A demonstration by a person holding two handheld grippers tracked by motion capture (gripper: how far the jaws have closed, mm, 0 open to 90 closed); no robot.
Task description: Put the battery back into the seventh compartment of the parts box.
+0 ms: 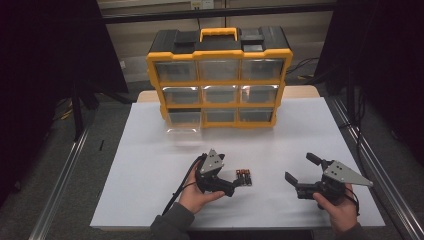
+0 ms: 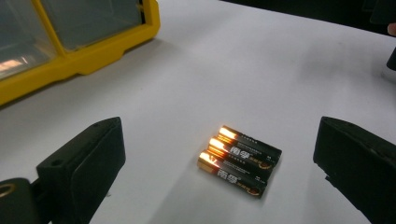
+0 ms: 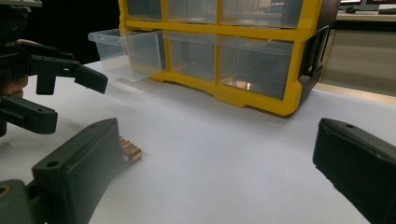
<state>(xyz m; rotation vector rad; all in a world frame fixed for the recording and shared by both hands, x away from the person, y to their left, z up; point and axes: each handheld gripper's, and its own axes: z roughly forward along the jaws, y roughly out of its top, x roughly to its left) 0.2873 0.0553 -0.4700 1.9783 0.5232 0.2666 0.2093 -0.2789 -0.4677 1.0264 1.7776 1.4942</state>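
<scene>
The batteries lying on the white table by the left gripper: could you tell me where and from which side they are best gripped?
The three batteries lie flat, side by side and touching, on the white table. Probably best to come straight down with the open left gripper, its jaws closing across the row on the two outer long sides near mid-length, so all three are pressed together rather than rolled apart.

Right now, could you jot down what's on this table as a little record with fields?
surface: white table
batteries: three, side by side and touching, flat on the table
left gripper: open, aimed at the batteries, not touching them
right gripper: open, holding nothing, off to the batteries' right
organiser: yellow and black drawer cabinet at the far side, three rows of three clear drawers
open drawer: bottom row, left end as seen from the high view, pulled out; looks empty
</scene>
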